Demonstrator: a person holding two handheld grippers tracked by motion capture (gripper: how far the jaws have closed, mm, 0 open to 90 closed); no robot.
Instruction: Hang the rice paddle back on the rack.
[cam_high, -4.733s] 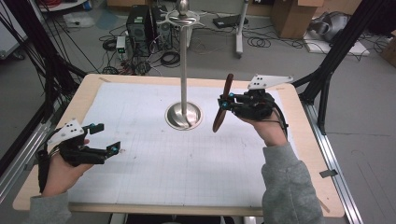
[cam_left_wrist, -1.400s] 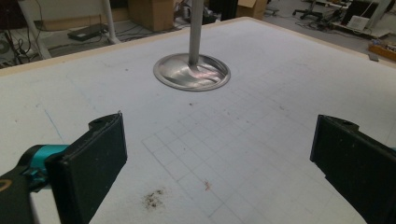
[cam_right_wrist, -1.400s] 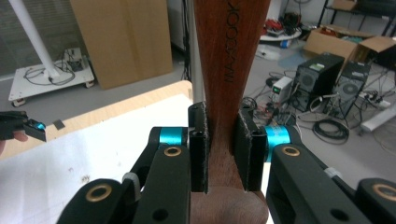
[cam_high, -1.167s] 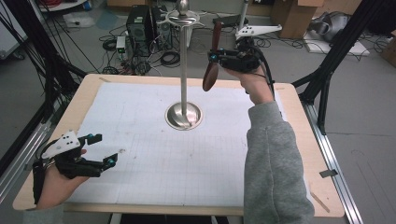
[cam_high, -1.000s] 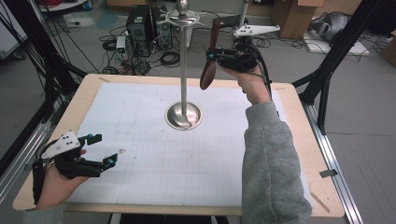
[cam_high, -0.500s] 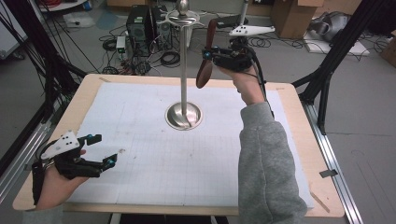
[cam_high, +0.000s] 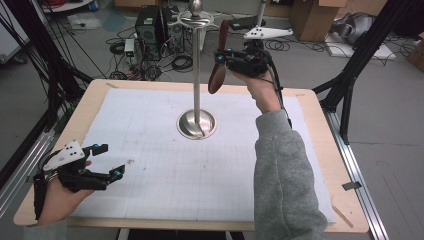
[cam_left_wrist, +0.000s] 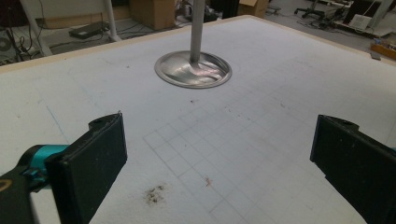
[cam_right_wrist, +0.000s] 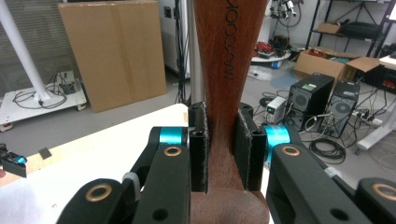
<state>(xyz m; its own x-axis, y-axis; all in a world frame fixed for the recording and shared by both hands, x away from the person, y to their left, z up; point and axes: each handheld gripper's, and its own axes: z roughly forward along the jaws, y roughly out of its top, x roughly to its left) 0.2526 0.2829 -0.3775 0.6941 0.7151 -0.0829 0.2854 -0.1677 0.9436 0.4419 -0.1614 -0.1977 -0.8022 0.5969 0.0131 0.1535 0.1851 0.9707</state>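
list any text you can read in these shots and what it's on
"MAXCOOK", as far as it reads, burned into the wooden utensil held in the right tongs; the top letters run out of frame.
Green label on the computer tower: too small to read.
Nothing else legible.

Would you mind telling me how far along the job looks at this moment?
Done: the wooden utensil is lifted off the table, clamped in the right gripper. In hand: it is held near the top of the metal stand. Left, probably: hanging it there. The left gripper is open over the mat.
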